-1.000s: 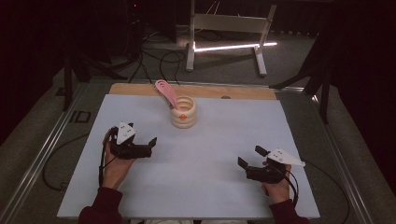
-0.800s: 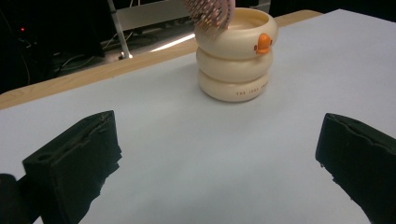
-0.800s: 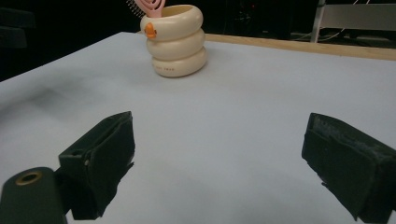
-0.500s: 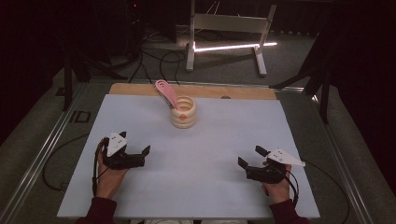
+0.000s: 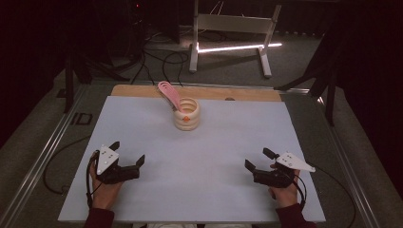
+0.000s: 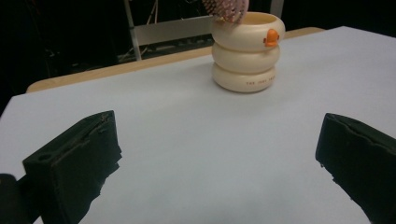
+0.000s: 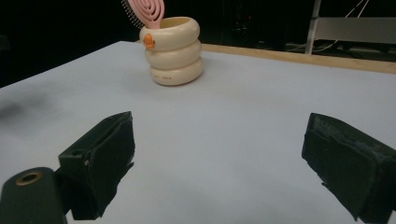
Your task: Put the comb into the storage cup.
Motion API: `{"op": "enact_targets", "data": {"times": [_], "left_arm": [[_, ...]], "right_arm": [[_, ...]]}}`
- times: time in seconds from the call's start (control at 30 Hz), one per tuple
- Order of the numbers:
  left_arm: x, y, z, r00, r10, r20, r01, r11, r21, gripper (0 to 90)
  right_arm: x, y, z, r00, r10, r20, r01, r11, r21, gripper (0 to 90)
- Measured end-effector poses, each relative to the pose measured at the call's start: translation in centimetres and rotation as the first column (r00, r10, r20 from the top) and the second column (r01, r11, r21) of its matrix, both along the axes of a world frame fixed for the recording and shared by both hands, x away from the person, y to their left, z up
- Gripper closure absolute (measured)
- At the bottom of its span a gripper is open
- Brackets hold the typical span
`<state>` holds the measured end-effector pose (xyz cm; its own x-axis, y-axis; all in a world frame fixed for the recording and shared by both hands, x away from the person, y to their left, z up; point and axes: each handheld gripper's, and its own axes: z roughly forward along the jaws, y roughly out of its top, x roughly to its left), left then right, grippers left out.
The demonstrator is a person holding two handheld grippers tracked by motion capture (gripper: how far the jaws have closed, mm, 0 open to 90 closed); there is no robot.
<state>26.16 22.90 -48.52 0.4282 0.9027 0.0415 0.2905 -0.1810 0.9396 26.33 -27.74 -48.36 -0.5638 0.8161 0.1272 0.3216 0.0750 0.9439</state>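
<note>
A cream holder made of three stacked rings, with a small orange mark, stands at the far middle of the white table. A pink hairbrush stands in it and leans back-left. My left gripper is open near the front left, its jaws wide apart with nothing between them. My right gripper is open near the front right, also holding nothing. In the left gripper view the holder and brush lie well ahead of the gripper. In the right gripper view the holder and brush stand far beyond the gripper.
A wooden strip runs along the table's far edge. Behind it on the floor stand a white metal frame with a light bar and loose cables. Metal rails flank the table.
My left gripper has drawn back toward the front edge and slightly left, still open. The right gripper, the holder and the brush have not moved.
</note>
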Motion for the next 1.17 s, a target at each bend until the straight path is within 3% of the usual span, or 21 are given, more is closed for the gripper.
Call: {"op": "enact_targets", "data": {"times": [0.13,0.43,0.7,1.17], "left_arm": [[-0.5,0.9,0.2,0.9997,0.019,0.016,-0.018,0.9993,-0.033,0.3],[-1.4,2.1,0.5,0.998,0.042,0.047,-0.039,0.9976,-0.057,0.3],[-1.9,2.0,0.0,0.9984,0.029,0.049,-0.028,0.9995,-0.011,0.3],[-1.9,1.6,0.1,0.9985,0.014,0.053,-0.012,0.9997,-0.022,0.3]], "right_arm": [[-0.2,-0.2,0.1,0.9998,0.002,0.02,-0.002,1.0,0.005,9.3],[-0.5,-0.6,0.2,0.9988,-0.022,0.043,0.022,1.0,0.002,9.3],[-0.4,-0.3,0.0,0.9968,-0.061,0.052,0.062,0.998,-0.022,9.3],[-0.4,0.2,-0.3,0.9972,-0.055,0.051,0.057,0.998,-0.041,9.3]]}}
